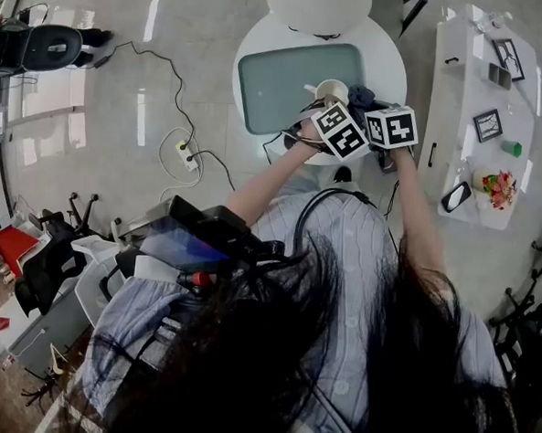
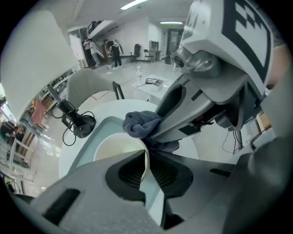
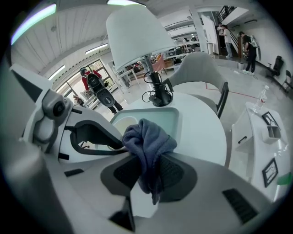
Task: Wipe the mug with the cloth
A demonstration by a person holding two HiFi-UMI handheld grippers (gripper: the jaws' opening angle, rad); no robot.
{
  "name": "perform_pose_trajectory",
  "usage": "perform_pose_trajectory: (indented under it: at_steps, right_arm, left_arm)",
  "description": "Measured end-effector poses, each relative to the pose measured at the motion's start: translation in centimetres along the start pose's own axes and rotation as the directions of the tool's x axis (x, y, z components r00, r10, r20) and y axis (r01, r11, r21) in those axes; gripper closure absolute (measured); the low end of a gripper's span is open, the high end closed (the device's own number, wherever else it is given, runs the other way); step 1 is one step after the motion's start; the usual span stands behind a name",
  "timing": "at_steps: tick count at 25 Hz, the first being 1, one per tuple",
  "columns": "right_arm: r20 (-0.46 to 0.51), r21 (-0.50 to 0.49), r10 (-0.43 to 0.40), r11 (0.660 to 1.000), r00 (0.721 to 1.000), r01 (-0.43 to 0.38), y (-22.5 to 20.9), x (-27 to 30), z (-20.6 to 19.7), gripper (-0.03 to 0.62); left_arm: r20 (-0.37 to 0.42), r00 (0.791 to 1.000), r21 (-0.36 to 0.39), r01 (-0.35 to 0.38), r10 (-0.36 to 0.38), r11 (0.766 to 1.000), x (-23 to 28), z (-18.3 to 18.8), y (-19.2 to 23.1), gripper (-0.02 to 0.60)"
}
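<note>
Left gripper (image 2: pixel 147 157) pinches the mug (image 2: pixel 114 148) rim; right gripper (image 3: pixel 146 171) clamps the cloth (image 3: pixel 146 141), seemingly against it. Next: rub round.

Cream mug (image 2: pixel 114 148) over green tray (image 1: pixel 278 97), bunched blue-grey cloth (image 3: pixel 146 141) just beside its rim.

- The left gripper (image 2: pixel 147 161) is pointed steeply down. Its jaws are closed on the wall of the mug (image 2: pixel 116 148), with one pad inside the rim and one outside.
- The right gripper (image 3: pixel 147 171) is also angled down. The cloth (image 3: pixel 147 139) is clamped between its jaws, bunched above the pads, with a tail hanging below them.
- The left forearm (image 1: pixel 269 179) and the right forearm (image 1: pixel 416 215) are stretched forward and drawn inward, so that the two grippers are held just beside each other.
</note>
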State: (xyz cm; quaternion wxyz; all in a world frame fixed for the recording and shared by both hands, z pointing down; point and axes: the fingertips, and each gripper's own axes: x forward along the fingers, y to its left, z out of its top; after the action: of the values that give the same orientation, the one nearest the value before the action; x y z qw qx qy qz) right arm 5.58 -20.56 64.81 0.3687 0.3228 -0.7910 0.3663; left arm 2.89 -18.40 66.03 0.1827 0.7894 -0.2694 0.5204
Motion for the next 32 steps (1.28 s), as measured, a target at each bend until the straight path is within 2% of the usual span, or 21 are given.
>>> perform_pose_trajectory:
  at_steps: [4, 7, 10, 12, 15, 20, 22, 26, 28, 30, 32]
  right_arm:
    - [-0.006, -0.009, 0.012, 1.000, 1.000, -0.012, -0.2, 0.1, -0.2, 0.496]
    - [-0.009, -0.005, 0.026, 1.000, 1.000, -0.026, 0.0, 0.2, -0.4, 0.496]
    - [-0.013, -0.010, 0.030, 0.999, 0.999, -0.030, 0.0, 0.2, -0.5, 0.496]
    - [-0.016, -0.017, 0.031, 0.999, 0.999, -0.032, 0.1, 0.3, -0.5, 0.496]
    - [-0.021, -0.026, 0.034, 0.999, 0.999, -0.034, 0.3, 0.4, -0.5, 0.496]
    - [-0.050, -0.047, 0.038, 0.998, 0.998, -0.041, 1.2, 1.1, 0.2, 0.496]
    - [-0.061, -0.061, 0.038, 0.997, 0.997, -0.042, 1.4, 1.3, 0.4, 0.496]
    - [-0.057, -0.097, 0.052, 0.994, 0.997, -0.058, 1.7, 1.7, 1.2, 0.496]
    - [-0.059, -0.111, 0.052, 0.992, 0.997, -0.058, 1.7, 1.9, 1.5, 0.496]
    - [-0.070, -0.121, 0.042, 0.991, 0.997, -0.050, 1.5, 1.9, 1.7, 0.496]
    - [-0.077, -0.141, 0.041, 0.989, 0.996, -0.051, 1.5, 2.0, 2.1, 0.496]
  left_arm:
    - [0.008, 0.998, 0.078, 0.059, -0.060, 0.995, 0.0, -0.2, -0.4, 0.537]
    - [-0.011, 0.994, 0.155, 0.113, -0.112, 0.982, -0.2, -0.7, -0.6, 0.537]
    - [-0.052, 0.986, 0.277, 0.165, -0.157, 0.947, -0.4, -1.5, -0.9, 0.538]
    - [-0.087, 0.977, 0.369, 0.211, -0.193, 0.905, -0.6, -2.1, -1.1, 0.538]
    - [-0.145, 0.960, 0.498, 0.280, -0.240, 0.821, -1.1, -3.2, -1.0, 0.538]
    - [-0.227, 0.937, 0.675, 0.347, -0.265, 0.651, -1.8, -5.2, -0.1, 0.538]
    - [-0.256, 0.930, 0.734, 0.364, -0.263, 0.573, -2.0, -5.9, 0.1, 0.538]
    - [-0.306, 0.923, 0.838, 0.378, -0.234, 0.393, -2.2, -6.8, 0.1, 0.537]
    - [-0.319, 0.922, 0.872, 0.376, -0.220, 0.314, -2.3, -7.1, 0.0, 0.537]
    - [-0.325, 0.921, 0.889, 0.376, -0.216, 0.262, -2.4, -7.3, 0.0, 0.537]
    - [-0.331, 0.918, 0.896, 0.378, -0.218, 0.232, -2.5, -7.3, -0.1, 0.537]
